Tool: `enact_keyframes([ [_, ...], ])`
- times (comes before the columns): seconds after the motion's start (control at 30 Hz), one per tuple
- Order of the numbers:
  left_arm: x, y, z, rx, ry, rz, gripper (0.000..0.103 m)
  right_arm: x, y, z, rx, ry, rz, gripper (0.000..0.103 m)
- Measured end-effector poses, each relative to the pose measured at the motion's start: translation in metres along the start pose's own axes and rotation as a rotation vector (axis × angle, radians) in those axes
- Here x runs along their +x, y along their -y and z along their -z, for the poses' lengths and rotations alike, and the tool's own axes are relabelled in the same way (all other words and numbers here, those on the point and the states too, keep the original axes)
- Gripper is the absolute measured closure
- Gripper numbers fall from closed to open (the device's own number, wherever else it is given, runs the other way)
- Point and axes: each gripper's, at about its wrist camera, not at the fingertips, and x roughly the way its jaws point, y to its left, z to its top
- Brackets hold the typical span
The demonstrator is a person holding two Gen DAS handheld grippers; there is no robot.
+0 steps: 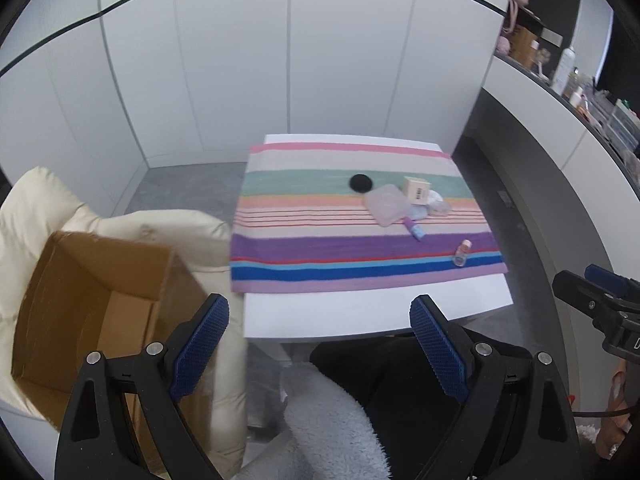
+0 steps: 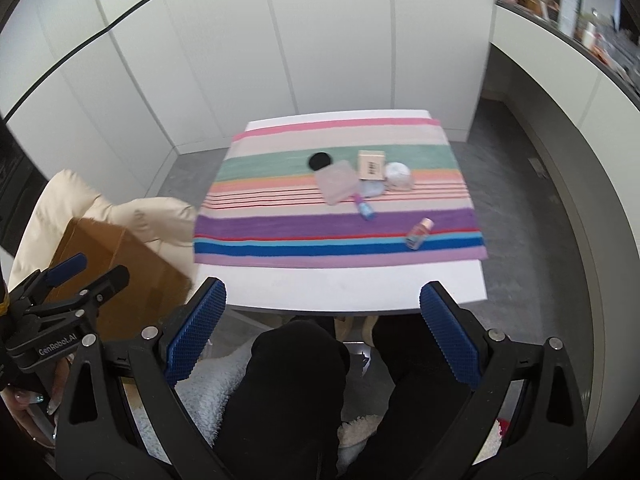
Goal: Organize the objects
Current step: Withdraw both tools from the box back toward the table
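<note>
A striped towel [image 1: 320, 248] [image 2: 320, 236] covers a white table [image 1: 360, 312] [image 2: 340, 288]. On it lie a black round pad [image 1: 361, 182] [image 2: 319, 161], a pink translucent case [image 1: 386, 205] [image 2: 335, 187], a cream box [image 1: 417, 191] [image 2: 372, 164], a white round jar [image 1: 436, 202] [image 2: 398, 175], a purple-blue tube [image 1: 414, 230] [image 2: 364, 207] and a small pink-capped bottle [image 1: 462, 252] [image 2: 418, 234]. An open cardboard box [image 1: 92, 312] [image 2: 120, 276] sits on a cream cushion at the left. My left gripper [image 1: 320, 344] and right gripper [image 2: 322, 332] are open and empty, held before the table's near edge.
White cabinet panels [image 1: 280, 60] stand behind the table. A curved counter [image 1: 560, 120] with bottles and clutter runs along the right. The person's dark-clad legs [image 2: 300, 380] and a fluffy white throw [image 1: 340, 432] are below the grippers. Grey floor surrounds the table.
</note>
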Motion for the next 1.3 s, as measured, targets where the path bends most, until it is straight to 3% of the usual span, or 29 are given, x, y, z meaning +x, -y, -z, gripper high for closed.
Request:
enact_keyframes([
  [0.3,0.011,0.041,-0.011,0.075,-0.010,0.051,0.010,-0.010,0.042,0.005,0.071,0.011,0.047,0.004],
  [0.57,0.032,0.049,-0.024,0.067,-0.057,0.076,0.010,0.004,0.070,0.004,0.114,-0.007,0.061,0.004],
  [1.0,0.083,0.054,-0.073,0.045,-0.097,0.078,0.010,0.052,0.112,-0.023,0.110,-0.010,0.091,0.004],
  [1.3,0.160,0.074,-0.110,0.059,-0.181,0.102,0.010,0.131,0.151,-0.035,0.116,-0.059,0.087,0.004],
])
